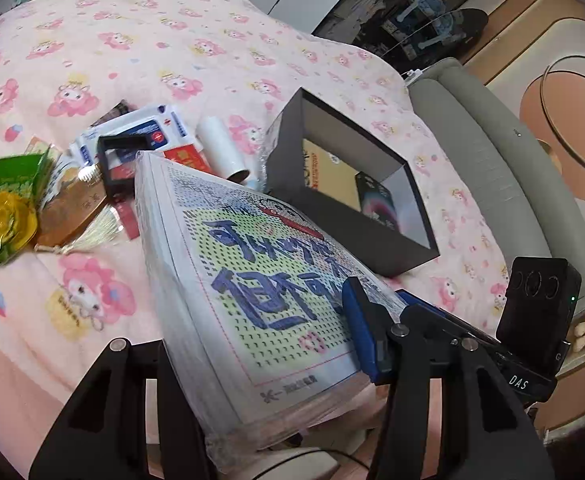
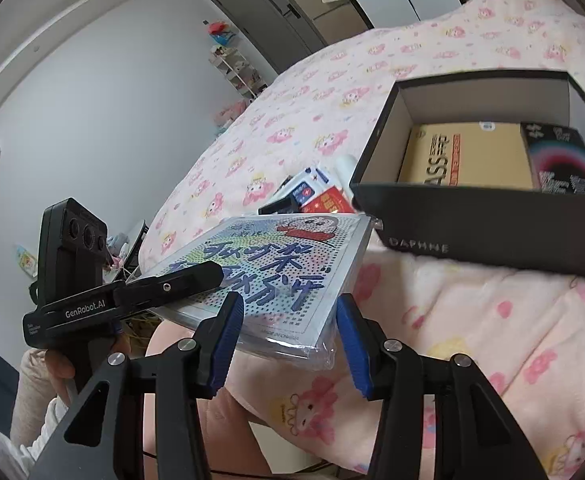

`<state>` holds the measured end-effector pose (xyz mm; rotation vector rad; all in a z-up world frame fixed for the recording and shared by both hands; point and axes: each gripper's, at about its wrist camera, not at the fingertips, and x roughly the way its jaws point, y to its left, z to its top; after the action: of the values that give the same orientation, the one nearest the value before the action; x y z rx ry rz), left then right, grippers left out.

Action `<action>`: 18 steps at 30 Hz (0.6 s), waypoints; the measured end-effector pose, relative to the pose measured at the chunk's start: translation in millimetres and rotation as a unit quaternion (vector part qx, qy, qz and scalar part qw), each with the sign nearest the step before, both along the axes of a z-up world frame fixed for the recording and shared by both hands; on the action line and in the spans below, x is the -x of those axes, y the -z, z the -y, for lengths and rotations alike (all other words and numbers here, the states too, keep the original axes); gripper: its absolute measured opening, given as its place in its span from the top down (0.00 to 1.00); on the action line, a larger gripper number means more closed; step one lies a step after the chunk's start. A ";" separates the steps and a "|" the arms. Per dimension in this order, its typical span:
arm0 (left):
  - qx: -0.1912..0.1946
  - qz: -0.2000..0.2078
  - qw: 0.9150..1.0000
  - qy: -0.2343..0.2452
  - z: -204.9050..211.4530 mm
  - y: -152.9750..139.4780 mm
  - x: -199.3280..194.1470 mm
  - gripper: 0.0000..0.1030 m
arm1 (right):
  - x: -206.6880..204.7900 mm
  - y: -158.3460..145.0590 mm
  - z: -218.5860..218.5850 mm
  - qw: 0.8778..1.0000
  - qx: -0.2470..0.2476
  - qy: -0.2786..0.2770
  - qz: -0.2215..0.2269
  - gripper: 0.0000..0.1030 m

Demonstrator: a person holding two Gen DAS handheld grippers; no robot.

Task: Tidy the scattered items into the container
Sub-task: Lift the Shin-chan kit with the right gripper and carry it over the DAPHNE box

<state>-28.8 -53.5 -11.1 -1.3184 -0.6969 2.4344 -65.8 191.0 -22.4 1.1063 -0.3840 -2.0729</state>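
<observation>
While the left gripper is closed on the near edge of a flat wrapped pack with a dotted, printed cover, the pack is lifted at a slant above the pink blanket, its far corner pointing toward the black box. The right gripper stands with its blue fingers wide apart at both sides of the pack's lower corner, and I cannot tell from these views if they touch it. The box sits open on the blanket, just beside the pack, and already holds a yellow carton and a dark carton. Other things lie in a heap on the blanket on the far side of the pack: a green snack bag, a white roll, a white and blue packet and some smaller pieces. I judge that the step in hand is the carrying of the pack to the box. The next move calls for bringing the pack over the opening and making it level enough to pass the rim, because it looks nearly as wide as the free space inside.
</observation>
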 end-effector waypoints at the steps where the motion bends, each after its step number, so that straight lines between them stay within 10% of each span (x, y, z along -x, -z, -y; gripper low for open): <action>1: 0.009 0.000 1.000 0.007 -5.1 -3.1 4.5 0.50 | 3.7 -1.9 -2.8 1.000 0.004 0.000 -0.002 0.57; 10: 0.156 0.001 0.986 0.065 -74.2 -18.7 35.3 0.64 | 23.3 -36.6 -23.4 0.998 0.028 0.000 -0.063 0.65; 18: 0.160 0.054 0.985 0.019 -35.5 22.8 27.0 0.64 | 25.2 72.0 -27.6 0.996 -0.032 0.024 0.075 0.65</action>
<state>-55.8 -18.0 -33.8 -1.5741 -0.3065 2.5368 -90.9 218.6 -94.4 1.3083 -0.4247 -2.0624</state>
